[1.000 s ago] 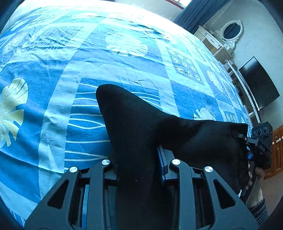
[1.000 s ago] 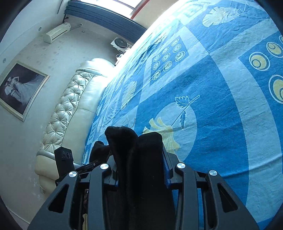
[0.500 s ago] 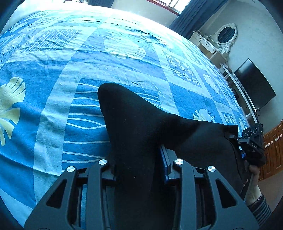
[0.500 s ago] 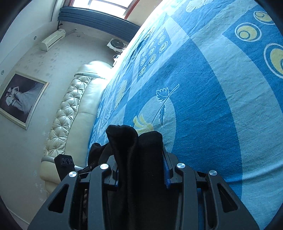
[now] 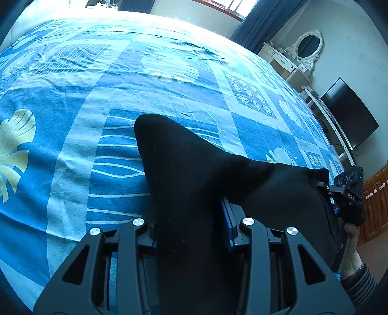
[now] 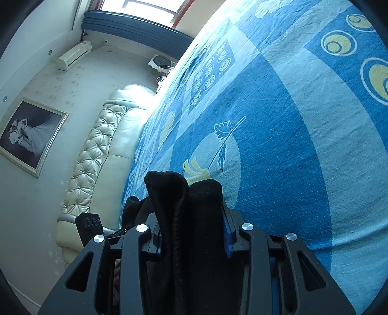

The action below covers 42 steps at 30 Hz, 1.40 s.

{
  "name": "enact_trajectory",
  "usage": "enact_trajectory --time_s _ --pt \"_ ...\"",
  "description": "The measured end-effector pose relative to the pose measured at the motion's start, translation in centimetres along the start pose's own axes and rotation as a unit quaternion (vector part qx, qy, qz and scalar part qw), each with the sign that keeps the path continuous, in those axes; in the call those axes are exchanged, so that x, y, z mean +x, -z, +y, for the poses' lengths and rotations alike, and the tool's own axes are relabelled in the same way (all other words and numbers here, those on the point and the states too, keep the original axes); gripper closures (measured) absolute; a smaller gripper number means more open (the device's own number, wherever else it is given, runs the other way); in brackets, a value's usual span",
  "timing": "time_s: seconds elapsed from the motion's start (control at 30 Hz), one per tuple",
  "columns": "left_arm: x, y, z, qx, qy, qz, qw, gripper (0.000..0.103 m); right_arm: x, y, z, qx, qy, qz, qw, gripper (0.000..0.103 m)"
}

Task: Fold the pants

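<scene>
Left hand-held gripper [image 5: 189,218] loosening, pants [image 5: 194,174] between jaws; right hand-held gripper [image 6: 191,232] pinches pants. Lay edge toward 12 o'clock on bed [image 5: 72,97], keep taut.

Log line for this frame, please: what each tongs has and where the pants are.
left tongs: opening, black pants between jaws | right tongs: shut on pants | pants: stretched between both above blue bedspread

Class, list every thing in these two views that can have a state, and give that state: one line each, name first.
Pants: black, bunched, held up over the bed between both tongs.
Left tongs: opening, pants between the jaws.
Right tongs: clamped on a thick fold of pants.
Bed sheet: spread out, lightly creased.
TV: screen dark.
Curtains: drawn aside.
</scene>
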<state>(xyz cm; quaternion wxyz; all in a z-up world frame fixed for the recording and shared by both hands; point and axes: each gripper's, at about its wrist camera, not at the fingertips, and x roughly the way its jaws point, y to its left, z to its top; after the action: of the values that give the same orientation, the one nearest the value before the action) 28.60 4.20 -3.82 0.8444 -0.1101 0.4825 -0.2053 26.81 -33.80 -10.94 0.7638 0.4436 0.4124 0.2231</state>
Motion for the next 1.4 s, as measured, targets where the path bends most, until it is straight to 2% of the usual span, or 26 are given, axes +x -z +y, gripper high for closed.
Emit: enact_trajectory --time_s 0.07,0.13,0.17,0.2,0.27,0.33,0.4,0.77,1.07,1.17,1.23,1.33,1.4 --pt "0.0 -0.1 -0.1 0.003 -0.005 0.002 1.0000 0.064 0.0 0.0 0.1 0.004 0.000 0.000 1.000 0.066" --pt "-0.1 -0.1 -0.3 0.009 -0.012 0.002 0.9999 0.059 -0.2 -0.1 0.1 0.011 -0.004 0.001 1.000 0.059" --pt "-0.4 -0.2 -0.4 0.011 -0.019 0.002 0.9998 0.053 -0.3 -0.1 0.3 0.015 -0.005 0.001 1.000 0.056" --pt "-0.8 0.0 -0.5 0.013 -0.029 -0.004 0.9995 0.041 -0.6 0.0 0.5 0.018 -0.004 0.000 1.000 0.049" --pt "-1.8 0.3 -0.8 0.019 -0.058 -0.020 0.9979 0.025 -1.3 0.4 1.1 0.021 -0.005 -0.007 1.000 0.036" --pt "-3.1 1.0 -1.1 0.024 -0.075 -0.034 0.9963 0.018 -2.2 0.8 1.7 0.024 -0.005 -0.016 1.000 0.025" --pt "-4.2 1.7 -1.2 0.026 -0.085 -0.038 0.9953 0.013 -3.0 1.5 1.6 0.033 -0.005 -0.019 0.999 0.023" --pt "-8.4 7.1 -0.5 0.003 -0.090 -0.029 0.9955 0.012 -7.1 6.0 1.1 0.040 0.007 -0.020 0.999 0.023" --pt "-10.4 10.2 0.5 -0.035 -0.075 -0.029 0.9962 0.011 -7.7 8.3 1.5 0.021 0.026 -0.005 0.999 0.023" --pt "-10.9 10.8 1.2 -0.056 -0.054 -0.024 0.9967 0.011 -7.6 8.5 1.6 0.020 0.029 -0.003 0.999 0.023" --pt "-11.0 11.5 2.2 -0.088 -0.024 -0.014 0.9957 0.011 -7.6 8.5 1.8 0.020 0.030 -0.005 0.999 0.022" --pt "-10.3 12.2 3.8 -0.140 0.034 0.009 0.9895 0.011 -7.7 9.0 1.7 0.020 0.030 -0.007 0.999 0.022" --pt "-9.9 12.3 4.3 -0.158 0.054 0.008 0.9860 0.011 -7.7 9.0 1.6 0.019 0.030 -0.007 0.999 0.022"
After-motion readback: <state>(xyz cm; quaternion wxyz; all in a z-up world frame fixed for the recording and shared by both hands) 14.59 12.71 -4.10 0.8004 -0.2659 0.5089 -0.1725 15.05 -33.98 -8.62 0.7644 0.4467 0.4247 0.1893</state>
